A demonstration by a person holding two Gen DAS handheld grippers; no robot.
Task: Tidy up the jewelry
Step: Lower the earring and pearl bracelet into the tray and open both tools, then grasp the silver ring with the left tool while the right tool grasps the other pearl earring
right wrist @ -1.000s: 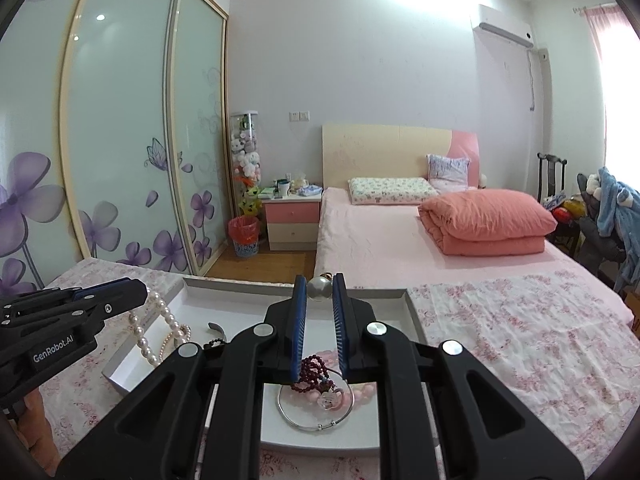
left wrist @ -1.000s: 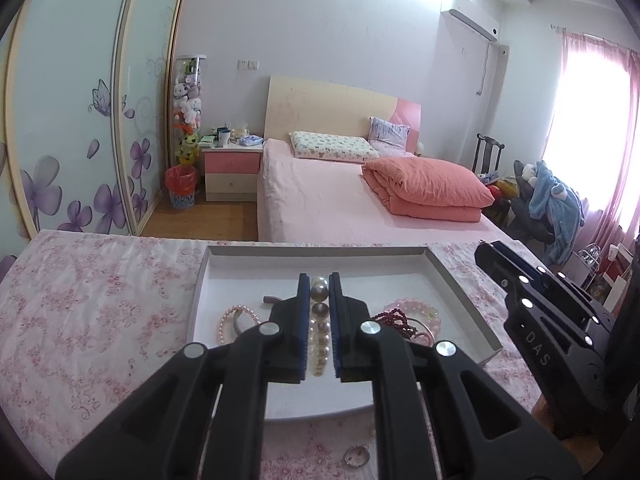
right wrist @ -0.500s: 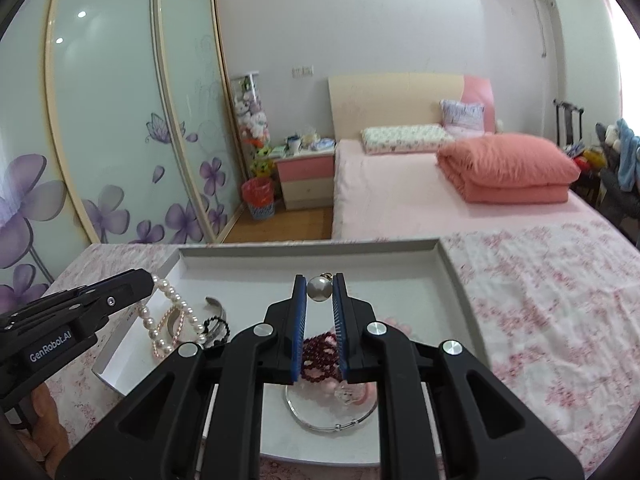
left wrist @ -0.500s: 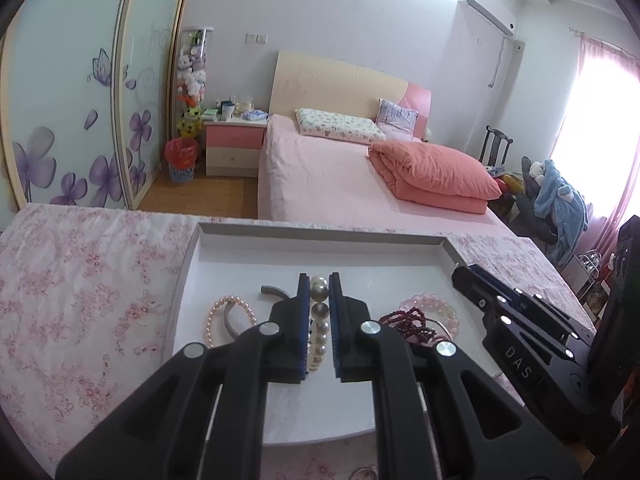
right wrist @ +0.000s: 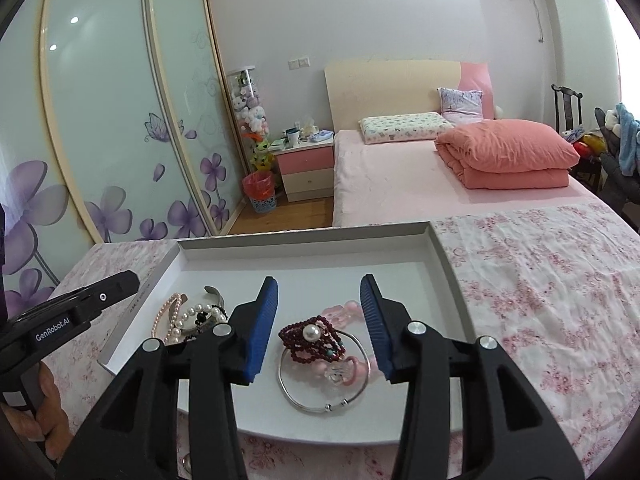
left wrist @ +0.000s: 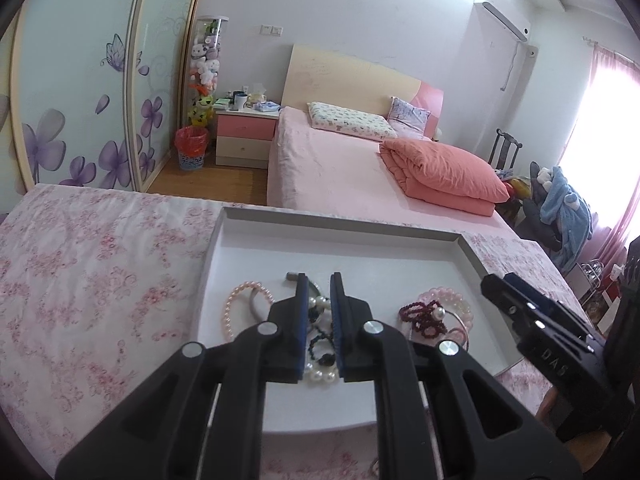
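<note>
- Jewelry lies in a shallow white tray on a pink floral cloth, in two clusters: one toward the tray's left, one toward its right.
- Left cluster: a white pearl strand mixed with dark beads, a pink pearl bracelet and a grey metal cuff. The left gripper's fingers hide most of the strand in the left wrist view, so how it coils cannot be told.
- Right cluster: a dark red bead bracelet with a single large pearl resting on it, a silver bangle, pale pink beads and a clear faceted piece. How these are tangled is hard to make out.
- Left gripper is low over the tray, its blue pads close together with only a narrow gap; pearls show in that gap, but whether the pads pinch them or merely straddle them cannot be told.
- Right gripper hovers above the right cluster with its jaws spread wide, holding nothing, the red bracelet framed between them.
- Small metal item on the cloth at the frame's bottom edge is cut off and unidentifiable.
- Fingers of the person's left hand show at the lower left edge, wrapped on the left gripper's handle.
</note>
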